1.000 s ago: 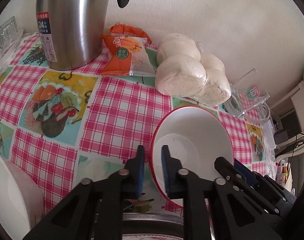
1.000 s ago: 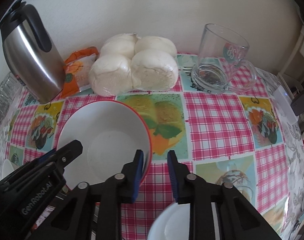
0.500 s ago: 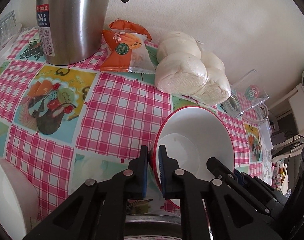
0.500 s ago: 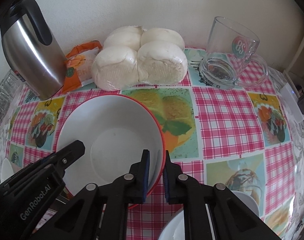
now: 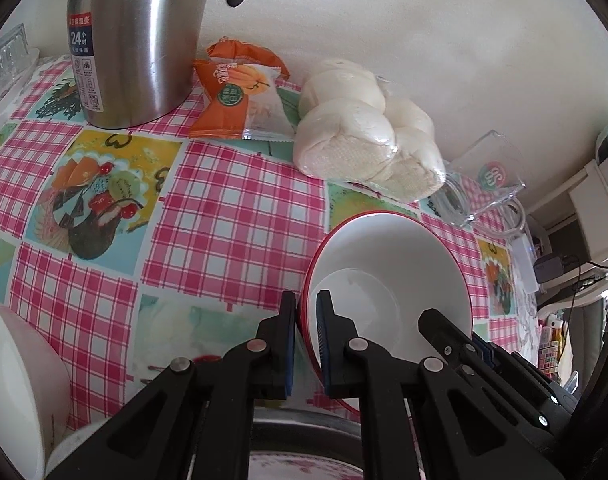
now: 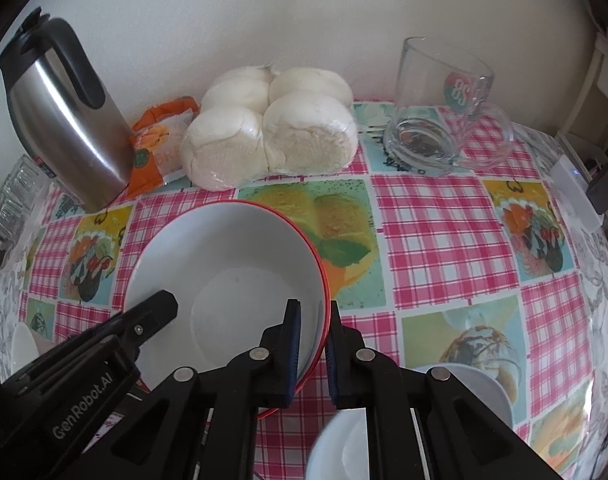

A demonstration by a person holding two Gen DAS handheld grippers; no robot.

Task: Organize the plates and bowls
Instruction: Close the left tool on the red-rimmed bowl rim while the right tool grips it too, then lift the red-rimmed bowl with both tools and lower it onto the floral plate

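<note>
Both grippers are clamped on the same red-rimmed white bowl (image 6: 227,280), which sits tilted over the checked tablecloth (image 5: 231,208) in front of the bagged buns (image 6: 271,128): left gripper (image 5: 306,324) pinches the left rim, right gripper (image 6: 314,332) the right rim, one pad inside and one outside the wall each. Bowl looks like glazed ceramic or melamine (can't tell which), so stiff, slick, probably chips if dropped; opposite-rim grip seems right, keep it level. Left view alone shows a steel rim (image 5: 304,416) just below the bowl and a large white dish (image 5: 19,380) at far left. Right view alone shows small white plates (image 6: 476,392) under that gripper and the full glass mug (image 6: 444,108).
</note>
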